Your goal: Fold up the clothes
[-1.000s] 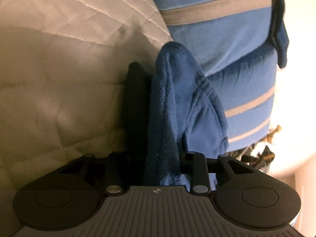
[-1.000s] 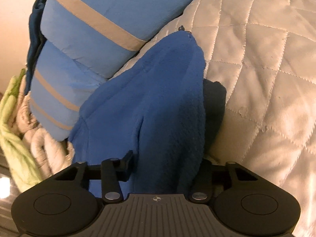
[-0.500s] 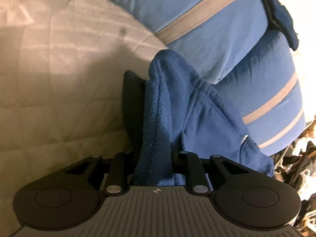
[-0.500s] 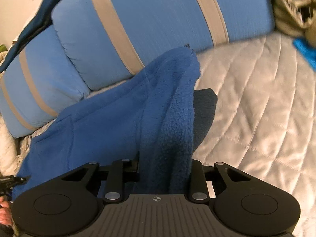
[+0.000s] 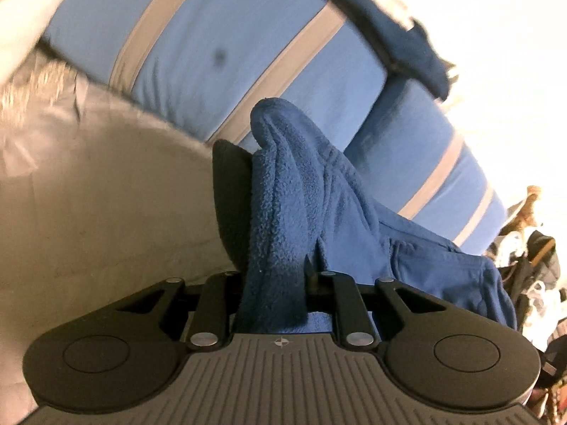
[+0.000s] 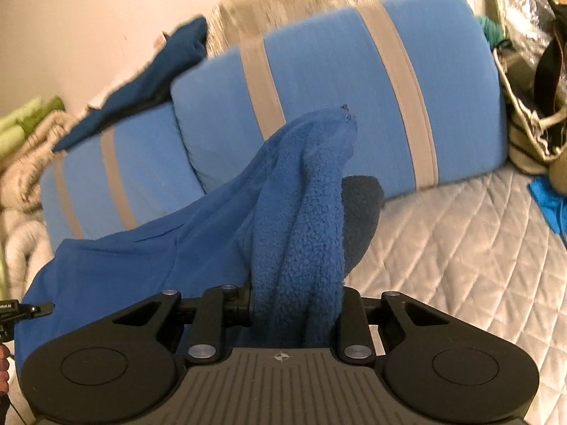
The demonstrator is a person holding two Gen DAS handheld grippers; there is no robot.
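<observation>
Both tongs were clenched on the blue fleece garment (image 5: 290, 212) — the left gripper (image 5: 273, 276) and the right gripper (image 6: 297, 294) each pinching a bunched edge — lifted above the quilted bedspread (image 6: 460, 248), before the striped blue pillows (image 6: 354, 71).

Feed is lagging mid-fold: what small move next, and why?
Probably lower both together toward the quilt. Each hand-held gripper, left and right, is clamped on the blue fleece, which hangs bunched between them in front of the striped pillows.

wall (image 6: 88, 17): pale, warm light | bed cover (image 6: 460, 248): quilted beige | pillows (image 6: 319, 88): 2, blue, grey-striped
</observation>
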